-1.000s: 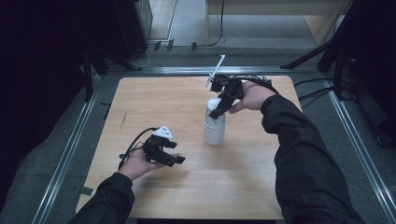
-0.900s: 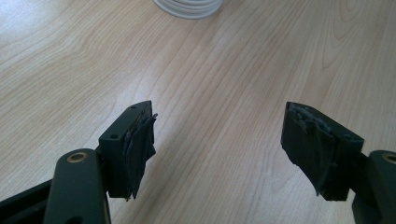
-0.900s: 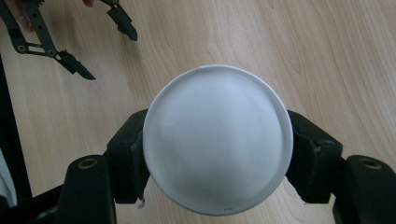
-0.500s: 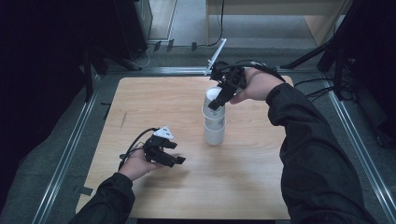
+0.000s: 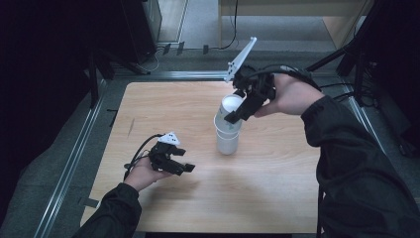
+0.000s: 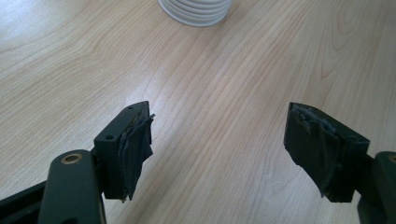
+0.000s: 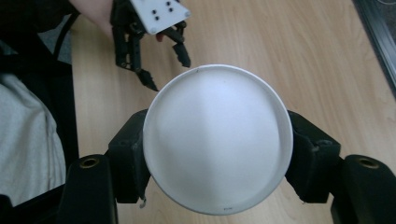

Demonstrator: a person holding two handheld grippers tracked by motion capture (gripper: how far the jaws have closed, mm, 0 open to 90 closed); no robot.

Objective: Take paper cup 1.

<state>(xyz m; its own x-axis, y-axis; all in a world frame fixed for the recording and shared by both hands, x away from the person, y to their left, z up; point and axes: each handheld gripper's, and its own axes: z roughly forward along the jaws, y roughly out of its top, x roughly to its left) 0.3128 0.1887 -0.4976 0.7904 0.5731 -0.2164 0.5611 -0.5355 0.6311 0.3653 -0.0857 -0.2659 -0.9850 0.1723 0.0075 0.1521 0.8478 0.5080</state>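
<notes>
A stack of upturned white paper cups (image 5: 227, 141) stands mid-table; its ribbed rim (image 6: 196, 9) is at the top of the left gripper view. My right gripper (image 5: 236, 115) is shut on the top cup (image 5: 229, 105), holding it partly raised off the stack. In the right gripper view the cup's round white base (image 7: 217, 140) sits between both pads of the right gripper (image 7: 217, 154). My left gripper (image 5: 184, 167) hovers low over the table, left of the stack. Its jaws have just been opening, and the left gripper (image 6: 217, 144) holds nothing.
The wooden table (image 5: 277, 173) has metal rails along its left and right sides. The person's dark sleeve (image 5: 356, 168) reaches across the right part. The left gripper (image 7: 163, 70) lies beyond the cup in the right gripper view.
My right gripper has risen with the top cup, drawing it up off the stack. The left hand has stayed where it was.
</notes>
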